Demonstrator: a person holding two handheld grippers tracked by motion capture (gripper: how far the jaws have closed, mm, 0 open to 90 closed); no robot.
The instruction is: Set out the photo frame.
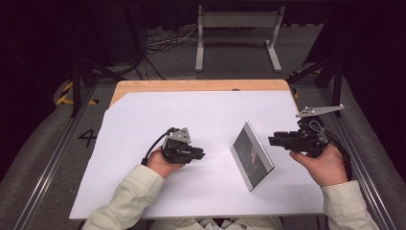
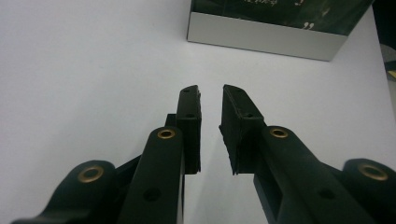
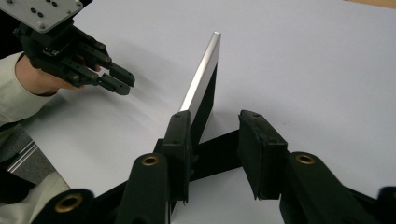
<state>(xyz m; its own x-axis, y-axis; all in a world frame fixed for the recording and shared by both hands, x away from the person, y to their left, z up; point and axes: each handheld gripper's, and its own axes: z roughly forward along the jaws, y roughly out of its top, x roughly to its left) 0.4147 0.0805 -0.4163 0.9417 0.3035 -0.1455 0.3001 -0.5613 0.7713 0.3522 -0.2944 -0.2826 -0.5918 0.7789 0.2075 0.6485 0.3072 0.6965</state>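
High view: picture frame [image 1: 252, 156] between both hand-held grippers, untouched.

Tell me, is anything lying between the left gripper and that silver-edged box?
Nothing: in the high view, bare white sheet separates the left gripper from the box. The left gripper view shows the same.

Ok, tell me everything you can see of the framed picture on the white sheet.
The framed picture is a thin rectangular panel with a silvery, metal-looking border around a dark image with faint light marks. It stands tilted on one long edge on the white sheet, between the left gripper and the right gripper. Neither gripper touches it; both have their jaws apart.
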